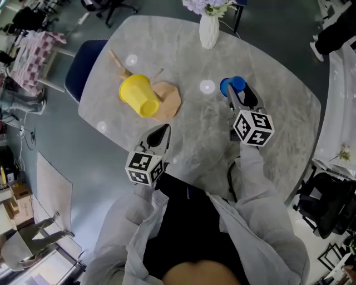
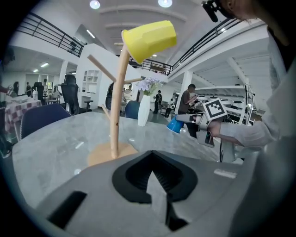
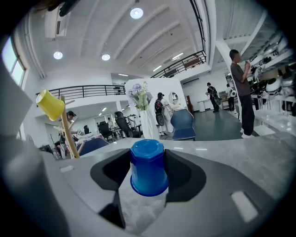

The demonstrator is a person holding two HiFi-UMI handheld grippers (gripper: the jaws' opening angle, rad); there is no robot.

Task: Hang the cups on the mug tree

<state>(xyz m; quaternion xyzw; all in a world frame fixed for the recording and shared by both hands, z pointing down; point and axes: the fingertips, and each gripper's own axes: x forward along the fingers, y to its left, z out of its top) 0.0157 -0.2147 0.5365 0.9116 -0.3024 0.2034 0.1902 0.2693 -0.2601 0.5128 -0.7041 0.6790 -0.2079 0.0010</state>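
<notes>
- This was a large open office or lab hall, with a railed mezzanine point(image 3: 92, 90) and recessed ceiling lights point(image 3: 136, 13).
- Around it stood office chairs point(image 2: 70, 95) and people point(image 3: 240, 88).

No readable text, brand, number or sign in any view. The only printed marks are black-and-white square marker patterns. They sit on the left cube point(image 1: 146, 167) of the left gripper point(image 1: 160, 132) and on the right cube point(image 1: 253, 127) of the right gripper point(image 1: 238, 96). These are coded blocks, not letters or digits. One face of the right cube also shows in the left gripper view, equally unreadable as text.
</notes>
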